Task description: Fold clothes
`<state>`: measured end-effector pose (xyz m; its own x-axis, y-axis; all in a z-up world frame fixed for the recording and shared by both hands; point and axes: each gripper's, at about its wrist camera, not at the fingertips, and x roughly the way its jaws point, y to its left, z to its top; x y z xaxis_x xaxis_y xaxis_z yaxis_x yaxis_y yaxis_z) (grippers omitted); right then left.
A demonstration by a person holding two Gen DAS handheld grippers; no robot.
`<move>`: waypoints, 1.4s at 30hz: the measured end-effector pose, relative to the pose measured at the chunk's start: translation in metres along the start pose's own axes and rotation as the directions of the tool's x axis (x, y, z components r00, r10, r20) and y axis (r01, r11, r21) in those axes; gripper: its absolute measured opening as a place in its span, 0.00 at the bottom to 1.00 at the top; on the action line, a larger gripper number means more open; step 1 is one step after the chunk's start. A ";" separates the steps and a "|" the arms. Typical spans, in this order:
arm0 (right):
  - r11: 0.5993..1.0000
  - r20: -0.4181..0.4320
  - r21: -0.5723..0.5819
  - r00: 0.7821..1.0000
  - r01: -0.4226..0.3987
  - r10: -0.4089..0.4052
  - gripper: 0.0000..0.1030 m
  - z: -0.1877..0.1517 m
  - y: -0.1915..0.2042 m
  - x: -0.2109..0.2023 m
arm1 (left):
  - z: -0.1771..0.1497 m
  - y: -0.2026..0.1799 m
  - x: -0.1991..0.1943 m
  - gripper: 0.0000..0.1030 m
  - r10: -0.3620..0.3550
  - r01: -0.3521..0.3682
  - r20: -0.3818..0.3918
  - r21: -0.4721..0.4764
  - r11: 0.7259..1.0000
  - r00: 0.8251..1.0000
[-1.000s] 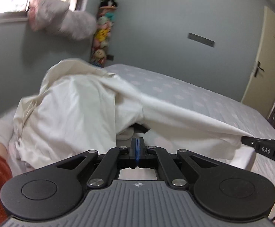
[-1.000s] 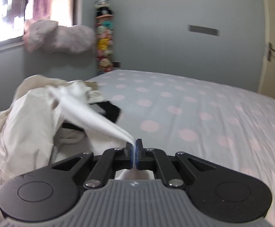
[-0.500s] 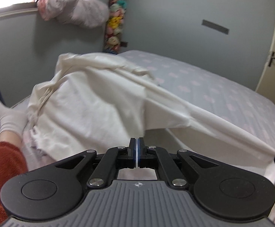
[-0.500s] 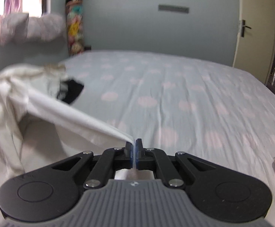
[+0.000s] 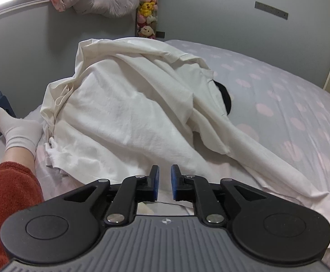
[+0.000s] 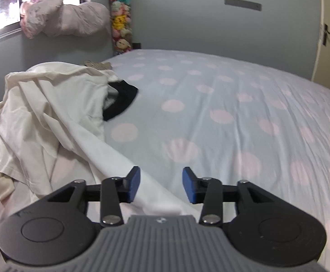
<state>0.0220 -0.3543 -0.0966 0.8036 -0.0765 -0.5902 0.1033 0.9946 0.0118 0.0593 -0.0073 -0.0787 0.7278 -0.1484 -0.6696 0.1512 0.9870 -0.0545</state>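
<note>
White garment (image 5: 128,104) lies heaped on the dotted bedsheet (image 5: 289,95) ahead of my left gripper (image 5: 164,181), one long fold running right toward the edge of the view. Left jaws are opening, a narrow gap between the blue pads (image 5: 156,182); cloth lies beneath and beyond them, none pinched. A socked foot (image 5: 17,131) rests beside the heap at left. Half a second back these pads were pressed together on the hem. From the right wrist: the same garment (image 6: 51,117) sits left, its white strip trailing down between and under my right gripper (image 6: 161,184); a black piece (image 6: 122,99) pokes out beside it. Right jaws are opening, pads clear of the cloth. Earlier they were clamped on that strip, holding it taut off the bed; now it lies slack on the sheet.
</note>
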 end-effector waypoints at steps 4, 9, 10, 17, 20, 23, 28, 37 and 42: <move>0.998 0.001 -0.044 0.999 -0.051 0.051 0.56 0.015 0.019 0.017 | 0.007 0.010 0.011 0.19 0.029 -0.029 -0.010 0.007 1.000 1.000; 0.987 -0.027 -0.091 0.991 -0.129 0.127 0.64 0.028 0.050 0.043 | 0.021 0.022 0.026 0.41 0.070 -0.070 -0.006 0.030 0.997 0.998; 0.984 -0.035 -0.101 0.989 -0.144 0.141 0.65 0.030 0.056 0.049 | 0.024 0.025 0.029 0.42 0.079 -0.079 -0.004 0.035 0.996 0.997; 0.964 -0.076 -0.151 0.975 -0.218 0.209 0.71 0.042 0.093 0.091 | 0.026 0.034 0.050 0.56 0.054 -0.056 0.022 0.075 0.996 0.998; 0.957 -0.094 -0.162 0.969 -0.240 0.227 0.75 0.045 0.104 0.109 | 0.018 0.032 0.061 0.58 0.044 -0.044 0.006 0.083 0.996 0.999; 0.950 -0.117 -0.171 0.963 -0.262 0.244 0.76 0.045 0.115 0.127 | 0.011 0.030 0.072 0.60 0.036 -0.034 -0.015 0.090 0.995 0.999; 0.944 -0.144 -0.212 0.963 -0.254 0.226 0.76 0.040 0.125 0.157 | 0.012 0.036 0.078 0.65 0.040 -0.040 0.010 0.031 0.999 0.999; 0.949 -0.158 -0.208 0.966 -0.235 0.204 0.08 0.040 0.114 0.179 | 0.008 0.037 0.088 0.66 0.134 -0.134 -0.005 0.016 0.991 0.991; 0.951 -0.108 -0.216 0.973 -0.222 0.202 0.05 0.040 0.108 0.154 | 0.007 0.037 0.084 0.66 0.156 -0.156 -0.002 0.022 0.987 0.988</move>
<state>0.1800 -0.2615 -0.1542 0.7398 0.1344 -0.6593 -0.2061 0.9780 -0.0319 0.1308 0.0158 -0.1322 0.7410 0.0078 -0.6714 0.0503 0.9965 0.0672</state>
